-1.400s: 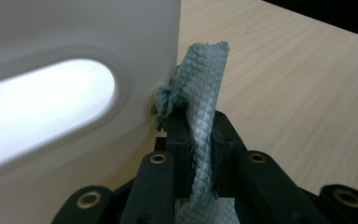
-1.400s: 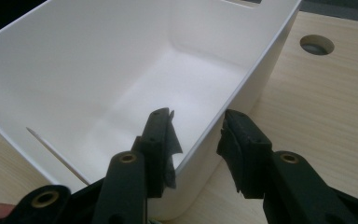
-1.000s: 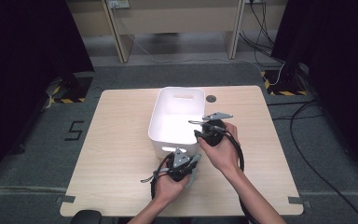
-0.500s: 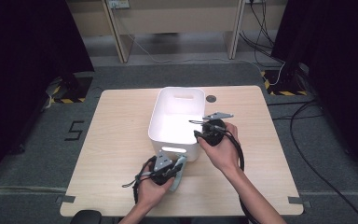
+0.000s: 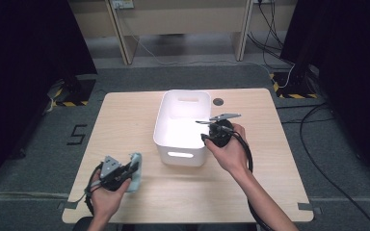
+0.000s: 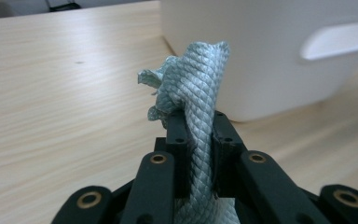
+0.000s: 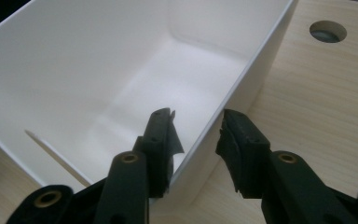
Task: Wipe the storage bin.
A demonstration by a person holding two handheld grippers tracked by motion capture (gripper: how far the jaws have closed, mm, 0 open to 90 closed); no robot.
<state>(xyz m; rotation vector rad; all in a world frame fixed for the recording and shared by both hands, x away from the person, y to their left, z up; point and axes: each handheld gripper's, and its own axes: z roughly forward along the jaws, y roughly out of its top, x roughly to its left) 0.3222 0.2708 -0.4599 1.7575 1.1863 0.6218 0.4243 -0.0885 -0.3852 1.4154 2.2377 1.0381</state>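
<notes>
The left tool clamps a pale rope at the desk's seven o'clock, clear of the bin. The right tool straddles the bin's three o'clock wall; its jaws have just been closing, likely to steady it.

R gripper jaws straddle white bin wall, just been closing.

Digit "5" (black), on floor
</notes>
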